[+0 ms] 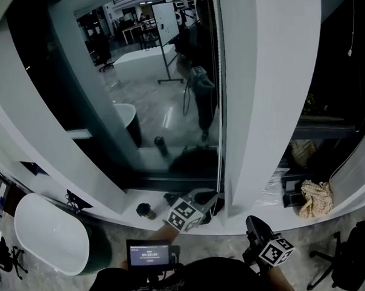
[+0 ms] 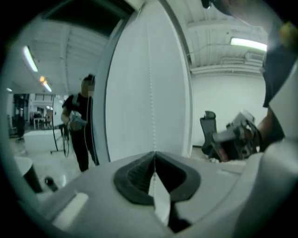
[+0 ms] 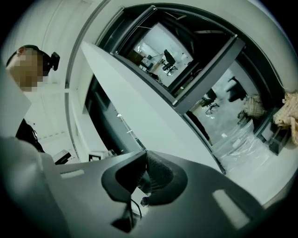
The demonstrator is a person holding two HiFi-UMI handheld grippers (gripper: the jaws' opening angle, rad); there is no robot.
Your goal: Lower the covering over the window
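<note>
Left tool (image 2: 153, 157) is pinching the bead cord (image 2: 149, 93) running straight up the white blind (image 2: 130, 83), which is hanging upright over the window (image 1: 154, 110); right tool (image 3: 144, 155) is clamping it too.

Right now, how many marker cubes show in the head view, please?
2: the left cube by the sill, the right cube at lower right. None seems hidden.

No writing anywhere is clear enough to read.
</note>
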